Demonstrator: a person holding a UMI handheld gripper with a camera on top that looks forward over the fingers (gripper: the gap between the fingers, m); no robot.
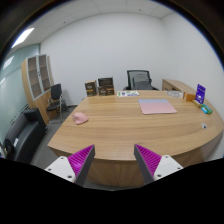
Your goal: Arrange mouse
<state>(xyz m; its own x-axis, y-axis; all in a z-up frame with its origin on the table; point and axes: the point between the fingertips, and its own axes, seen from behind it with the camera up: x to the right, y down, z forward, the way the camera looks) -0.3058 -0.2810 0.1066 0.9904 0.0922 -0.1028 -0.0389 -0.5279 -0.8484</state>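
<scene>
A small pale pink computer mouse (80, 118) of smooth rounded shape rests on the left part of a large oval conference table with a light wood-grain top (120, 128), well beyond the fingers and near the table's left edge. A flat rectangular pink mouse mat (157, 106) lies well apart from it, on the far right half of the top. The gripper (115, 159) hovers at the near edge of the table, its two fingers spread wide and grasping nothing; the magenta pads (147, 157) face each other across bare wood. A purple upright sign (200, 94) stands at the far right end; its writing is too small to read. Black office chairs (138, 79) line the far side, and a wooden glass-fronted cabinet (38, 78) stands against the left wall.
</scene>
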